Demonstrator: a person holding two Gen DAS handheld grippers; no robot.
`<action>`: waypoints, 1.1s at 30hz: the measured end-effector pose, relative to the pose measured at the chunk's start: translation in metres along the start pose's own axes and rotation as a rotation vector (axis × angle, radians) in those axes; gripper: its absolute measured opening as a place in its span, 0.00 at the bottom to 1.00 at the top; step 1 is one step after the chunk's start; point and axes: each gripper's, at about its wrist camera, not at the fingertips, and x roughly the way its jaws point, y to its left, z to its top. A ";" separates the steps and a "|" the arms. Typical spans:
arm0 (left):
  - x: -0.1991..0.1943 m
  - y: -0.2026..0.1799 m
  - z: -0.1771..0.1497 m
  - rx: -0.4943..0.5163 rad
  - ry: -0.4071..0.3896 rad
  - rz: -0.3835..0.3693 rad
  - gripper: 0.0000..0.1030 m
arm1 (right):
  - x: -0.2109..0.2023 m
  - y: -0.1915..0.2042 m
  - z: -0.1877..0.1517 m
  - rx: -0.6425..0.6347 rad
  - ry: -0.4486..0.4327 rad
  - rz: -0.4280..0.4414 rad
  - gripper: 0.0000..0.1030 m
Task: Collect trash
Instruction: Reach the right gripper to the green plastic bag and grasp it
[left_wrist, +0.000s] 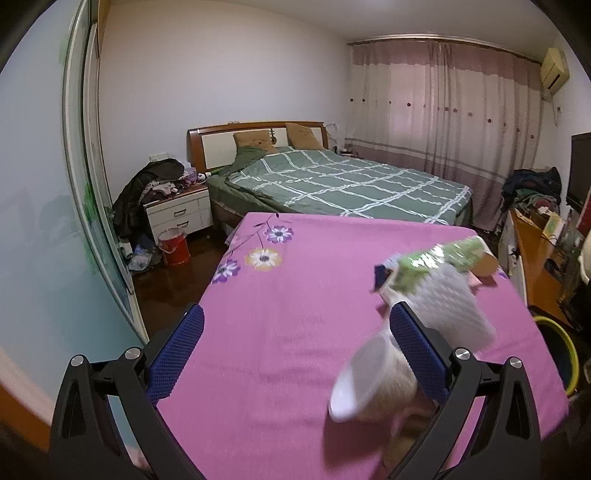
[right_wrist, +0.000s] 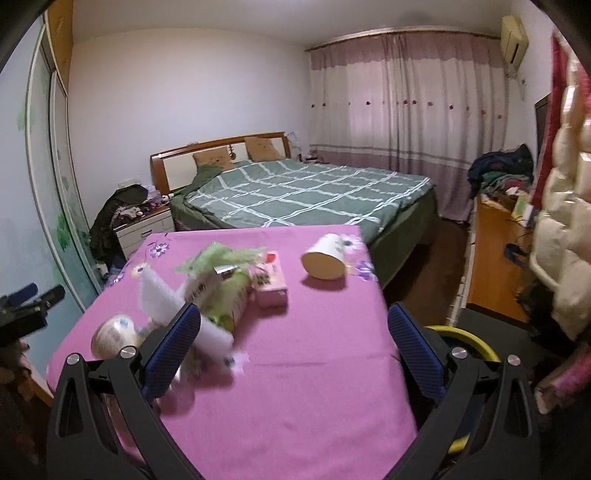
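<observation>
A table under a pink flowered cloth (left_wrist: 280, 302) (right_wrist: 317, 376) carries a blurred heap of trash. In the left wrist view a white paper cup (left_wrist: 369, 384) lies on its side against the inner face of my right finger (left_wrist: 417, 350). Behind it are a white tissue (left_wrist: 458, 310) and a green wrapper (left_wrist: 436, 258). My left gripper (left_wrist: 295, 332) is open, holding nothing. The right wrist view shows green wrappers (right_wrist: 225, 258), a pink box (right_wrist: 271, 284), a tipped paper cup (right_wrist: 325, 256) and a white packet (right_wrist: 214, 336) beside my left finger (right_wrist: 177, 343). My right gripper (right_wrist: 295, 332) is open and empty.
A yellow-rimmed bin (right_wrist: 469, 341) (left_wrist: 565, 354) stands on the floor at the table's right edge. Behind the table are a green checked bed (right_wrist: 306, 192), a cluttered white nightstand (left_wrist: 177, 210) and a red bucket (left_wrist: 173, 245). A puffy cream and pink coat (right_wrist: 565, 221) fills the right side.
</observation>
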 end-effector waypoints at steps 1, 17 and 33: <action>0.011 -0.002 0.003 0.000 -0.002 0.006 0.97 | 0.008 0.003 0.004 -0.004 0.004 0.007 0.94; 0.170 0.011 0.039 -0.006 0.024 0.058 0.97 | 0.138 0.079 0.043 -0.107 0.133 0.067 0.68; 0.202 0.009 0.019 0.008 0.048 0.011 0.97 | 0.158 0.089 0.046 -0.071 0.150 0.100 0.09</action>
